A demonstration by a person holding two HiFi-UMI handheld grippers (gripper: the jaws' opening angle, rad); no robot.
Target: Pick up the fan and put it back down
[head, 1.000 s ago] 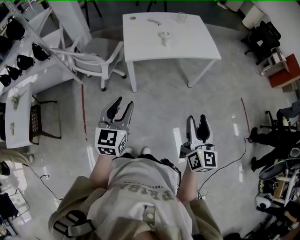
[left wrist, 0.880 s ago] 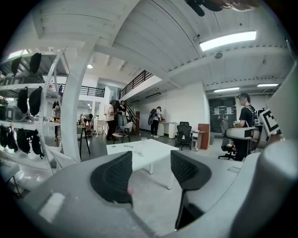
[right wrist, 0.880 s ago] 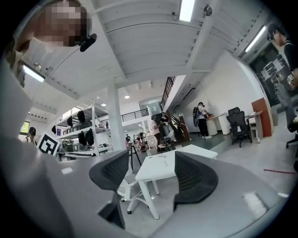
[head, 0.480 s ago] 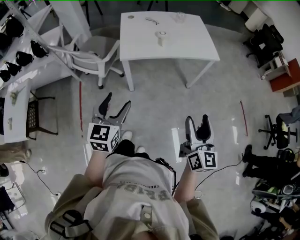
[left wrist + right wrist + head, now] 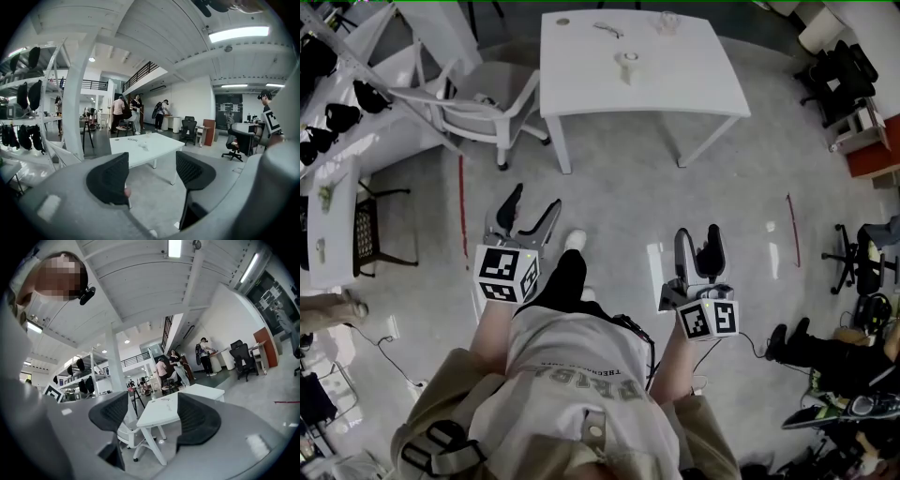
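A small white fan (image 5: 627, 64) stands on the white table (image 5: 694, 84), far ahead of both grippers. My left gripper (image 5: 530, 208) hangs over the floor in front of the person, and its jaws have just been opening; they are open with nothing between them. My right gripper (image 5: 698, 248) is also over the floor. Its jaws have just been opening too and hold nothing. In the left gripper view the left gripper (image 5: 152, 178) points toward the table (image 5: 161, 147). The right gripper (image 5: 152, 420) frames the table (image 5: 161, 413) in the right gripper view.
A white chair (image 5: 487, 112) stands left of the table, beside racks of dark gear (image 5: 337, 103). Small items (image 5: 607, 30) lie on the tabletop's far side. Red tape lines (image 5: 461, 202) mark the floor. Office chairs (image 5: 839, 66) and clutter stand at the right. People stand in the background (image 5: 136, 110).
Both grippers' jaws stand wider than a second ago, the left much more so. The person has stepped forward, with a leg now out ahead between the grippers.
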